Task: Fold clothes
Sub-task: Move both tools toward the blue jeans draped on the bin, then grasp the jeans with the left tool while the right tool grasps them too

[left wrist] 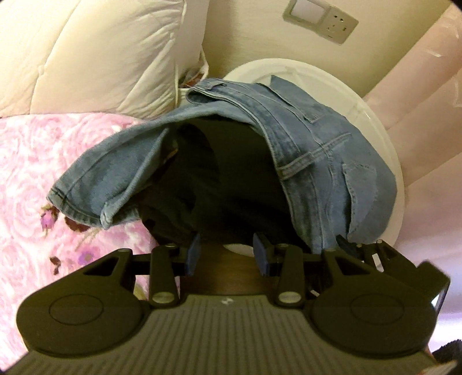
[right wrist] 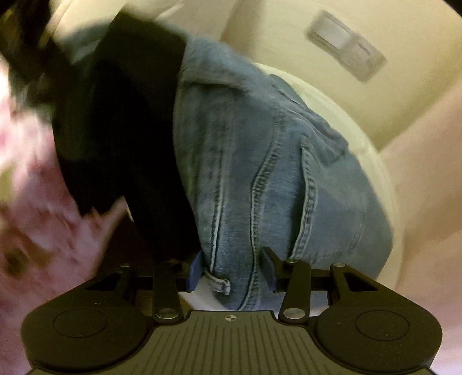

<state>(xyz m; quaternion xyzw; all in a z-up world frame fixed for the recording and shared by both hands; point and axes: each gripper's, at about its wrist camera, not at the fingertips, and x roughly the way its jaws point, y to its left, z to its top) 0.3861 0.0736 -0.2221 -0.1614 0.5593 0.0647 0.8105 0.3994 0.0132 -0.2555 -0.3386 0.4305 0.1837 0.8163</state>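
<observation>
Blue jeans (left wrist: 306, 150) lie crumpled over a black garment (left wrist: 225, 184) on a round white tabletop (left wrist: 372, 115). My left gripper (left wrist: 227, 253) is open, its blue pads (left wrist: 193, 251) just short of the black garment's near edge with nothing between them. In the right wrist view the jeans (right wrist: 260, 178) fill the middle and the black garment (right wrist: 121, 124) lies to their left. My right gripper (right wrist: 231, 268) stands open over the jeans' near edge. Flat, unbunched denim and a belt loop (right wrist: 219, 281) lie between its fingers.
A pink floral blanket (left wrist: 43, 184) covers the left side, with a white quilted pillow (left wrist: 95, 54) behind it. A wall switch and socket plate (left wrist: 320, 20) sits above the table. Pink padding (left wrist: 427, 115) rises at the right. Dark wood (left wrist: 225, 277) shows under my left gripper.
</observation>
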